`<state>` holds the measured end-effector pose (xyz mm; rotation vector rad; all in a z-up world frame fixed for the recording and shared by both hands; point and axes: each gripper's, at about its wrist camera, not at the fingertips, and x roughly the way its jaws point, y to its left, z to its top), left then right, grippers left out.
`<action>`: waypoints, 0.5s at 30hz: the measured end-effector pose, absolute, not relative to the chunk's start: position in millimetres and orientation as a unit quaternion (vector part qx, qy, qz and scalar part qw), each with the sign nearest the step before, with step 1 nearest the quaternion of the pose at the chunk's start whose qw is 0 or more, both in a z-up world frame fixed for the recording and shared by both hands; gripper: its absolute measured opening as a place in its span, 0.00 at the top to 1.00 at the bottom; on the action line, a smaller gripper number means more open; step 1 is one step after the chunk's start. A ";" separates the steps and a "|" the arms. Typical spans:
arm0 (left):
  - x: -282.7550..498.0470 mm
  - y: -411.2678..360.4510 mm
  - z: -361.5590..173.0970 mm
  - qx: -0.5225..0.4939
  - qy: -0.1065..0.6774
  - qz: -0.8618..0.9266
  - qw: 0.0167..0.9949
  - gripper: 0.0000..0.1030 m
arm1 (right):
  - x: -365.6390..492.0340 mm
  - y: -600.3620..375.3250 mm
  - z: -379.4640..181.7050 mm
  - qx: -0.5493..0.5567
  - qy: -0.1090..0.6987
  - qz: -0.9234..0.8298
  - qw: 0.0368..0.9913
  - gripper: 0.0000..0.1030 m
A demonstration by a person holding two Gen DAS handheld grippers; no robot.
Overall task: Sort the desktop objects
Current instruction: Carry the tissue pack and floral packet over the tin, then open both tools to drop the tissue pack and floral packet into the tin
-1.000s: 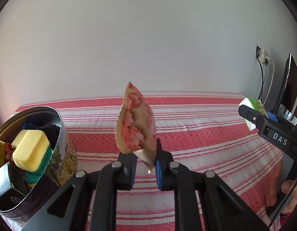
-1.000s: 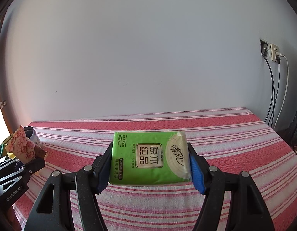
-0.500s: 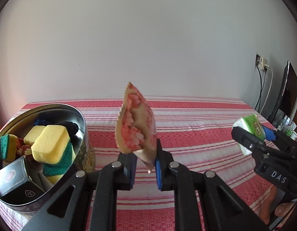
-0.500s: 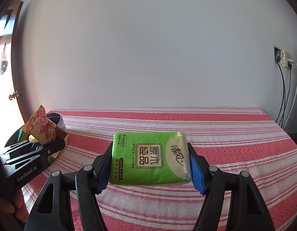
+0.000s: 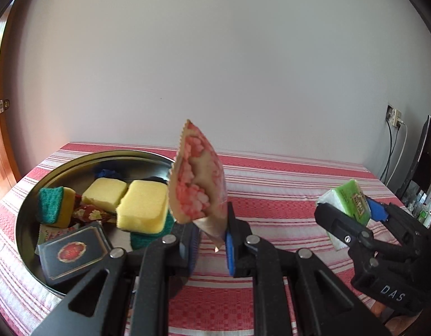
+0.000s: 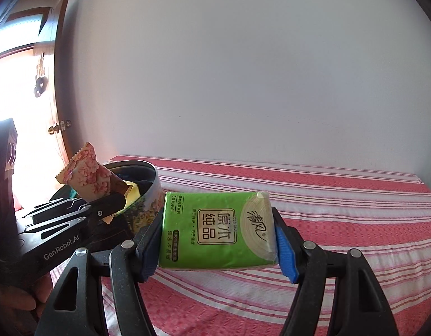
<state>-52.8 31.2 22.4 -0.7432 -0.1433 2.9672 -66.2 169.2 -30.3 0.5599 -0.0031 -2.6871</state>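
A: What is inside the round metal tin [image 5: 28, 218]?

B: I see three yellow sponges [image 5: 144, 205] with green backs, a dark box with a red emblem [image 5: 72, 253], a patterned red wrapper [image 5: 89, 214], and something dark blue at the back wall. The tin stands on the tabletop [image 5: 285, 184], which has a red and white striped cloth.

A: And the left gripper [image 5: 211, 247]?

B: Its jaws are closed almost fully on the lower end of a pink flowered snack packet [image 5: 197, 180]. The packet stands upright in the air, near the right rim of the tin.

A: The right gripper [image 6: 218, 247]?

B: Its jaws are partly open and they clamp a green tissue pack [image 6: 218, 231] by its two short ends. The pack is level, above the cloth, just to the right of the tin.
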 end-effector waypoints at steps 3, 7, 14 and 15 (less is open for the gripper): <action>-51.6 13.2 25.6 -0.238 -0.052 0.970 0.015 0.85 | -67.5 147.7 -27.5 0.197 0.005 -0.956 0.218 0.31; -49.2 -9.9 25.9 -0.232 -0.054 0.971 -0.019 0.85 | -69.8 121.7 -22.8 0.192 0.009 -0.950 0.246 0.31; -48.6 -50.9 25.5 -0.232 -0.077 0.968 -0.064 0.85 | -79.6 86.8 -13.4 0.184 -0.001 -0.942 0.282 0.31; -48.9 -54.7 25.5 -0.231 -0.077 0.967 -0.070 0.85 | -81.2 82.7 -12.2 0.184 -0.003 -0.941 0.285 0.31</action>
